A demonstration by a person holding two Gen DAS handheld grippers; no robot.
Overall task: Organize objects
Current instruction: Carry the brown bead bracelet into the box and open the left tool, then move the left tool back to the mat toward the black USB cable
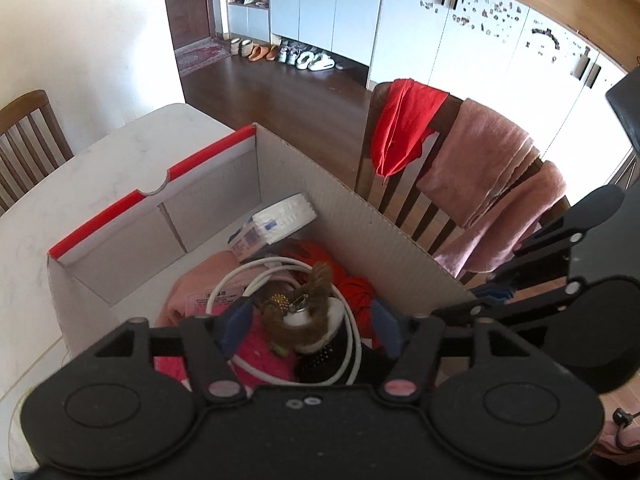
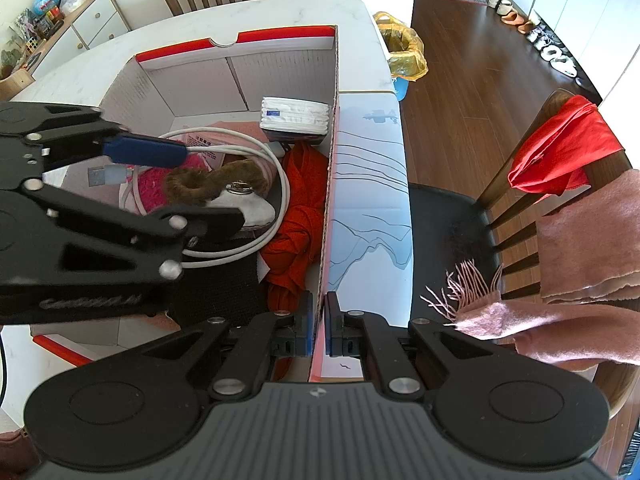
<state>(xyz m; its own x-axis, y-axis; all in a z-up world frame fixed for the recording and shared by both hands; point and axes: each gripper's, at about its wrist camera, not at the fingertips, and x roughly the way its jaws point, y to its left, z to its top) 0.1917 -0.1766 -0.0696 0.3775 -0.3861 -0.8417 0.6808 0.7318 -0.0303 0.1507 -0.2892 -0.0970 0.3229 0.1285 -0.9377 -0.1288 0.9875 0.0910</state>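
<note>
Cardboard box (image 2: 280, 72) on the tabletop (image 2: 72, 76). My right gripper (image 2: 319, 328): fingers pinching the box's side wall. My left gripper (image 1: 310, 320): fingers spread above the contents: white cable (image 1: 356, 344), brown hair tie (image 1: 316, 280), tissue pack (image 1: 286, 218), red cloth (image 2: 300, 208).

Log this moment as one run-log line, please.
left gripper: open over box contents | right gripper: shut on box wall | cable: in box
</note>
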